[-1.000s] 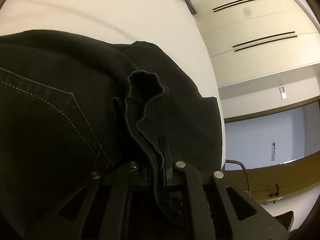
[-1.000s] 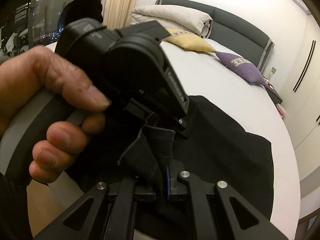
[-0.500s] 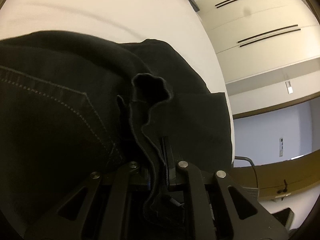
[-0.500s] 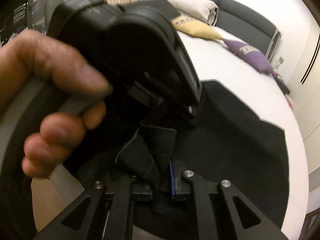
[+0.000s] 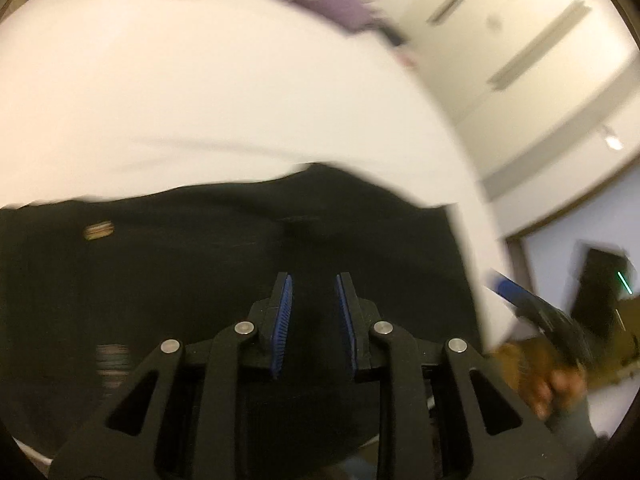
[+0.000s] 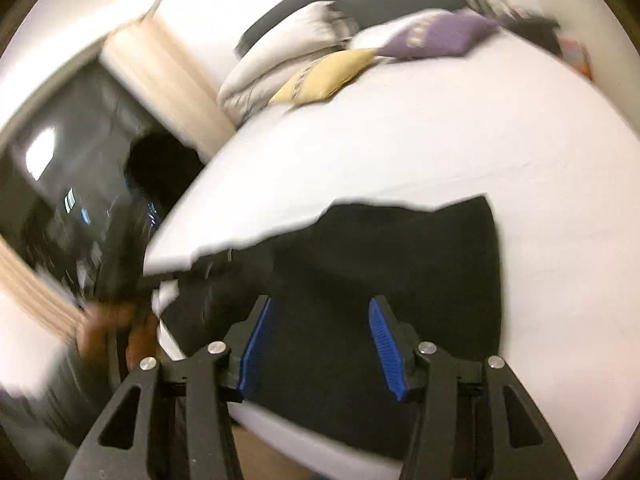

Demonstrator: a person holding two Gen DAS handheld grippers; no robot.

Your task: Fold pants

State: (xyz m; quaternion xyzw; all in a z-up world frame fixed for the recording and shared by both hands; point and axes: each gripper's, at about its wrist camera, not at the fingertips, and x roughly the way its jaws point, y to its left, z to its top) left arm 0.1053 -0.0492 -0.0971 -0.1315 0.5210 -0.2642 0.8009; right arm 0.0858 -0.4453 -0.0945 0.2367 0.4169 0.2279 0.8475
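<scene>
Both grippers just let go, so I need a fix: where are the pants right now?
The black pants lie flat on the white bed near its foot edge, below both open grippers, with the yellow and purple pillows far off at the headboard.

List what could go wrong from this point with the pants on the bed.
1. The black pants lie near the edge of the white bed; a tug toward that edge might slide them off.
2. Both the left gripper and right gripper are open with nothing held, so the fold could loosen.
3. Both views are motion-blurred; a hasty regrasp may pinch several layers.
</scene>
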